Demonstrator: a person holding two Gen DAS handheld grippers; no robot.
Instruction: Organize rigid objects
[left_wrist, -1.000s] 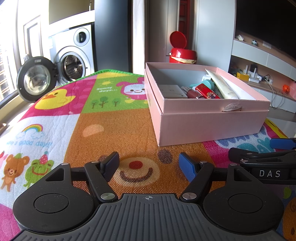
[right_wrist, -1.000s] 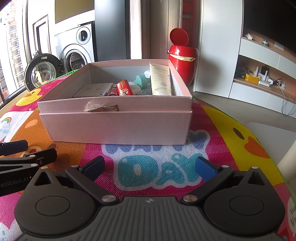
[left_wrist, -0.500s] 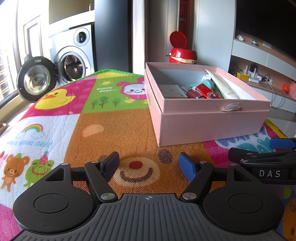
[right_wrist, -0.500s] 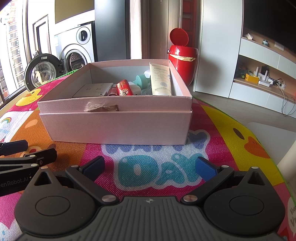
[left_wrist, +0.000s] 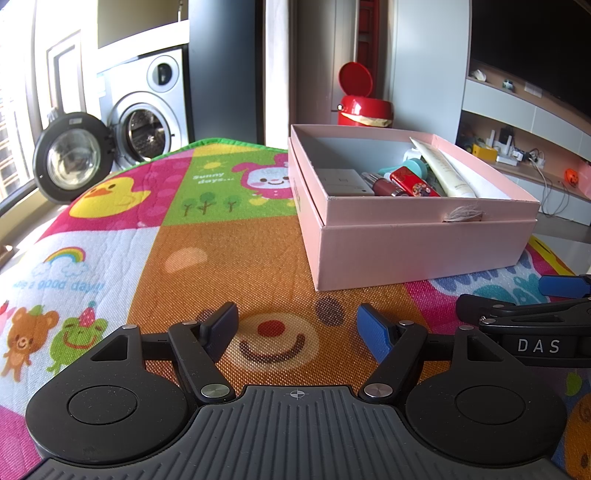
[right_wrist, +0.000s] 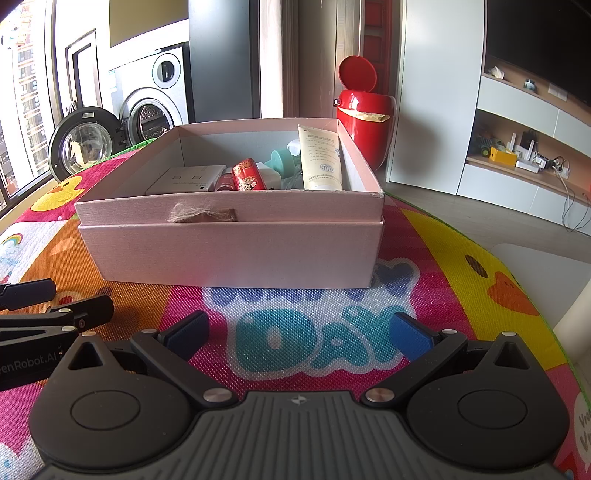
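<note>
A pink cardboard box stands open on the colourful play mat. Inside lie a white flat box, a red patterned can, a dark red tube, a teal item and a cream tube leaning on the right wall. My left gripper is open and empty, low over the mat, short of the box's near left corner. My right gripper is open and empty in front of the box. Each gripper shows at the edge of the other's view.
A red bin with its lid up stands behind the box. A washing machine with its door open is at the far left. White shelves hold small items at the right. The mat's edge falls away at the right.
</note>
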